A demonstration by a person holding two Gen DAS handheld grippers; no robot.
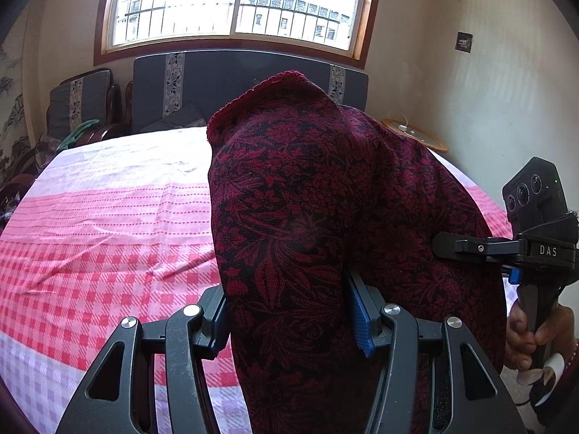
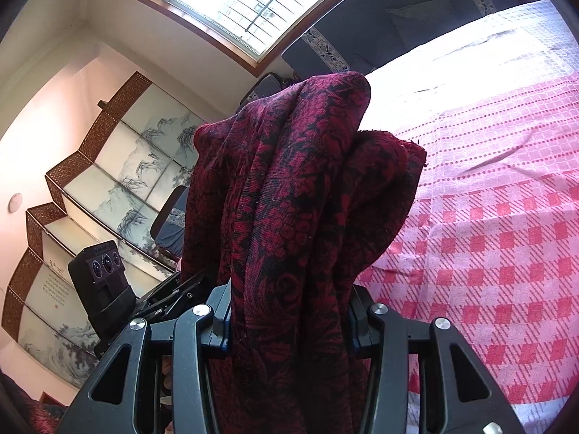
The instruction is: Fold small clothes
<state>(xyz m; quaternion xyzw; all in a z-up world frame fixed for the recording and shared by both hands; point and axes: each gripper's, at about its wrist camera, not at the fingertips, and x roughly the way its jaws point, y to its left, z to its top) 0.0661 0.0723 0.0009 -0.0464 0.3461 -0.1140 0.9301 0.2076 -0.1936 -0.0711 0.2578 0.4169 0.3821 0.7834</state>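
**Bright bedroom with a barred window**

Daylight pours through a wood-framed window (image 1: 235, 3) in a cream wall (image 1: 452, 83). Below it stands a dark headboard (image 1: 217, 76) behind a bed (image 1: 108, 224) covered in pink checks. A painted folding screen (image 2: 108, 181) lines one side.

Both tools are black plastic with cut-out linkage arms joined by round silver screws. The left gripper (image 1: 289, 311) carries a ridged blue pad on its right finger (image 1: 362, 322); the right gripper (image 2: 289, 322) shows thin blue edges at its finger bases. From the left wrist view the right tool's body reads "DAS" in pale letters, topped by a black three-lens camera block (image 1: 532, 195) with a green light. The hand (image 1: 528, 336) on its handle wears a thin bracelet.
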